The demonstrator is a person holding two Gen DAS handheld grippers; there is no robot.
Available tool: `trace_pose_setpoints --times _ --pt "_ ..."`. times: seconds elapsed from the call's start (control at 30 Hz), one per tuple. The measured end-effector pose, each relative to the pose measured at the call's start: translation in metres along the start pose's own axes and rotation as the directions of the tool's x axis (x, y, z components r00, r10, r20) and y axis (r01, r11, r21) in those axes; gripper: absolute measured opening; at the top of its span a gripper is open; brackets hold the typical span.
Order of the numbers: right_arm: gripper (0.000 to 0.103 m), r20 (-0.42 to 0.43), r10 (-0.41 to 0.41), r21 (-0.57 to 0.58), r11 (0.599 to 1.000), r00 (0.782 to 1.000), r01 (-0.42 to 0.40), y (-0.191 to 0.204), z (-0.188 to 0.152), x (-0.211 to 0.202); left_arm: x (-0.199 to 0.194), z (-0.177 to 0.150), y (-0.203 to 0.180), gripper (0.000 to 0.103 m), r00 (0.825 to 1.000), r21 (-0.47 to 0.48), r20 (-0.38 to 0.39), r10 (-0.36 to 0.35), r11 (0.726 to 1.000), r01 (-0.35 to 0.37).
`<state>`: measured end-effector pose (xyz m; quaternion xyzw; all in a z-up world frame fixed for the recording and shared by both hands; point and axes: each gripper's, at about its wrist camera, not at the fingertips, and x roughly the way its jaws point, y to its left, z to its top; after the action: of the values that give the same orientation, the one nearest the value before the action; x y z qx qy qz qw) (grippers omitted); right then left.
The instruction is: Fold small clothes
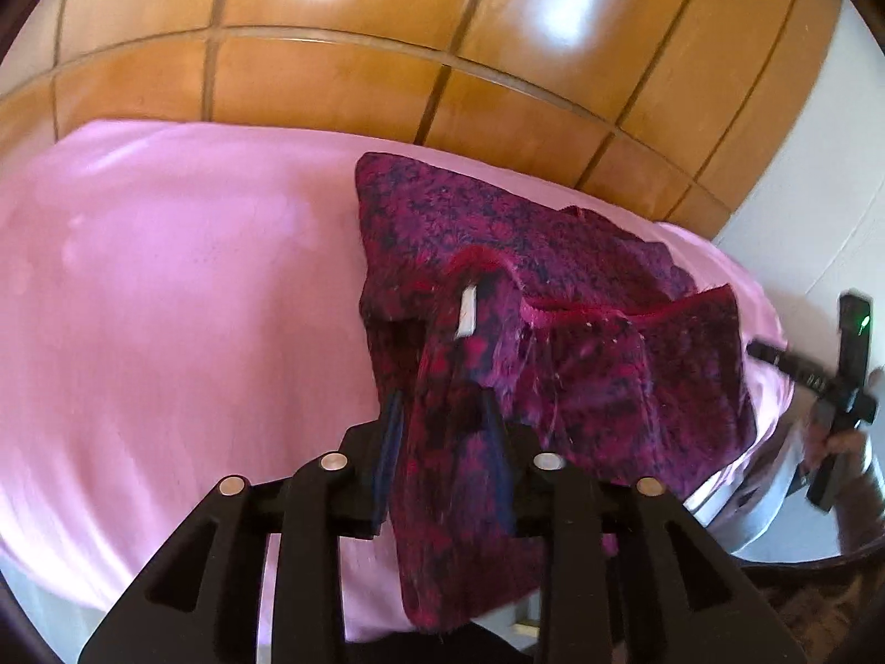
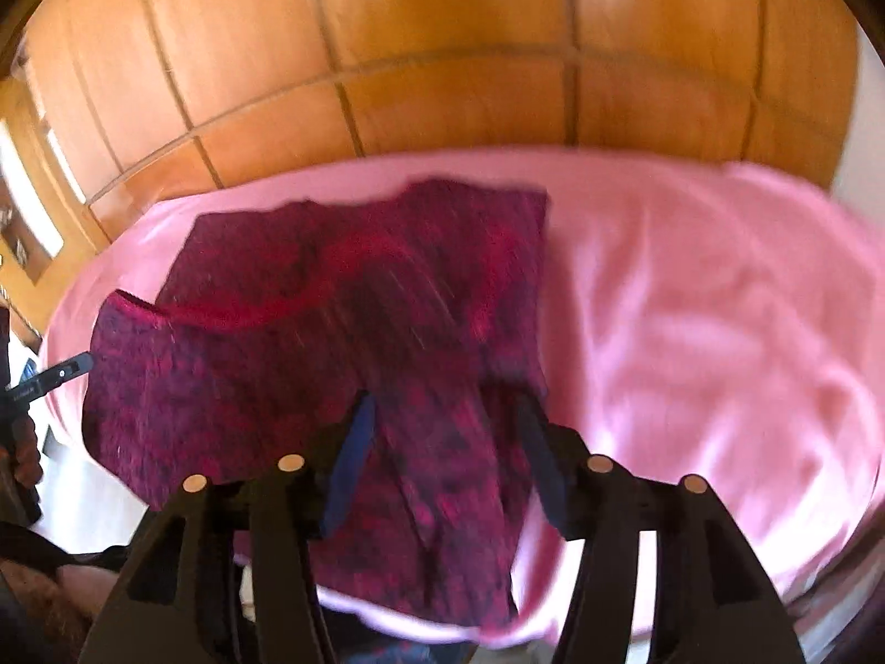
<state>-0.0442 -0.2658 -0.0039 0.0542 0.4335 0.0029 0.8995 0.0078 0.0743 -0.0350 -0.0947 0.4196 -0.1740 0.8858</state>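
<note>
Letting go after a fold, by my reading: the fuzzy magenta garment lies doubled on the pink bed, its near edge between both tongs, left and right, which stand apart. Next comes regrasping for another fold.

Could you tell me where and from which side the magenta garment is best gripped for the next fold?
Probably the near hem of the magenta garment, from the near bed edge: that part drapes toward both cameras, between the open pads of the left gripper and right gripper, while the rest lies flat on the pink sheet.
</note>
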Motion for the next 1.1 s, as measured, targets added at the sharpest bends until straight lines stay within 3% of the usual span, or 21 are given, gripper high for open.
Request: trace_pose_setpoints --times 0.03,0.13,0.2,0.23,0.27,0.33,0.37,0.57,0.73,1.1 --pt "0.055 0.024 -0.021 -0.041 0.999 0.999 0.022 0.011 0.004 0.003 0.003 0.003 0.000 0.048 1.000 0.009 0.003 0.000 1.000 0.000" --pt "0.054 0.052 -0.062 -0.116 0.991 0.997 0.067 0.027 0.013 0.013 0.011 0.009 0.001 0.049 1.000 0.030 0.004 -0.015 0.999 0.015" --pt "0.047 0.045 -0.076 -0.162 0.983 0.996 0.082 0.036 0.016 0.027 0.016 0.013 -0.006 0.049 0.999 0.047 0.015 -0.035 0.998 0.035" --pt "0.038 0.037 -0.090 -0.184 0.978 0.995 0.095 0.038 0.014 0.033 0.018 0.014 -0.007 0.048 0.999 0.054 0.020 -0.042 0.998 0.041" --pt "0.028 0.025 -0.107 -0.212 0.971 0.994 0.109 0.032 0.010 0.033 0.019 0.014 -0.008 0.046 0.999 0.059 0.021 -0.045 0.997 0.043" --pt "0.022 -0.003 -0.130 -0.234 0.964 0.992 0.125 0.031 0.005 0.044 0.025 0.017 -0.012 0.022 0.999 0.069 0.017 -0.036 0.997 0.035" --pt "0.020 -0.007 -0.127 -0.226 0.966 0.992 0.123 0.029 0.003 0.045 0.025 0.016 -0.012 0.019 1.000 0.074 0.017 -0.026 0.997 0.025" --pt "0.018 0.012 -0.065 -0.172 0.983 0.998 0.066 0.016 0.010 0.011 -0.009 0.018 -0.005 0.014 0.993 0.035 0.101 -0.062 0.998 0.058" --pt "0.018 0.062 -0.008 -0.084 0.996 0.998 0.014 0.004 0.033 -0.004 -0.020 0.039 -0.006 0.014 0.985 0.025 0.158 -0.067 0.998 0.064" --pt "0.018 0.080 -0.070 0.026 0.997 0.994 0.068 -0.006 0.092 0.061 0.039 0.113 -0.007 0.013 0.981 0.012 0.182 0.072 0.997 -0.075"
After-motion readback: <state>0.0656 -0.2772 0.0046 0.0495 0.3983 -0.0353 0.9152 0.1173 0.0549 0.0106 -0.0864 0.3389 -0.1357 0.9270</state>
